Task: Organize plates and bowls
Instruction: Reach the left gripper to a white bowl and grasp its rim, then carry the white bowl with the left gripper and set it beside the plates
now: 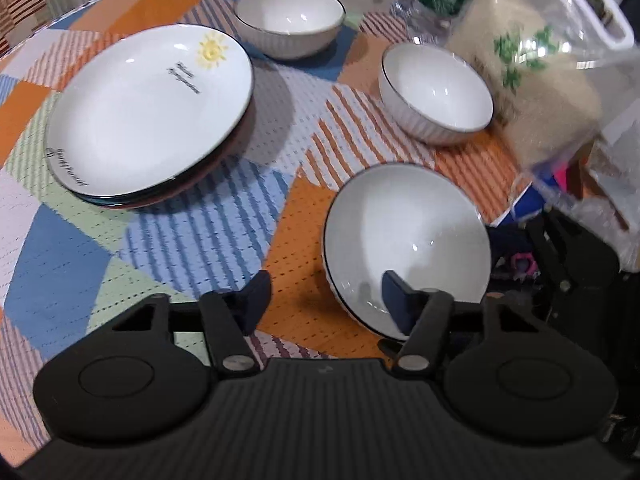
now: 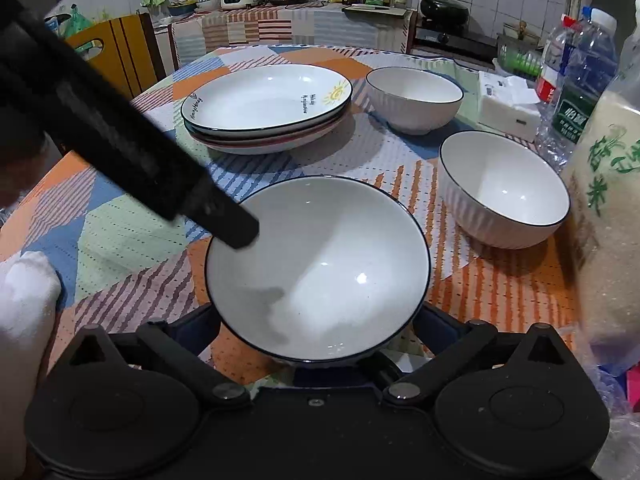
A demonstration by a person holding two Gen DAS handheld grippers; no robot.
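Observation:
A white bowl with a dark rim (image 1: 404, 248) (image 2: 320, 272) sits nearest on the patterned tablecloth (image 1: 180, 240). My left gripper (image 1: 326, 304) straddles its left wall, with one finger (image 1: 396, 304) inside the rim and the other out on the cloth, a gap still showing, so it is open. In the right wrist view that gripper's black finger (image 2: 224, 220) reaches over the rim. My right gripper (image 2: 318, 328) stands wide open, a finger low on each side of the bowl. Beyond lie a stack of plates (image 1: 152, 112) (image 2: 268, 104) and two ribbed bowls (image 2: 414, 96) (image 2: 504, 188).
A clear bag of rice (image 2: 608, 220) and water bottles (image 2: 576, 80) crowd the table's right side, with a white tissue box (image 2: 508, 108) behind the bowls. A wooden chair (image 2: 120, 48) stands at the far left. A kitchen counter runs along the back.

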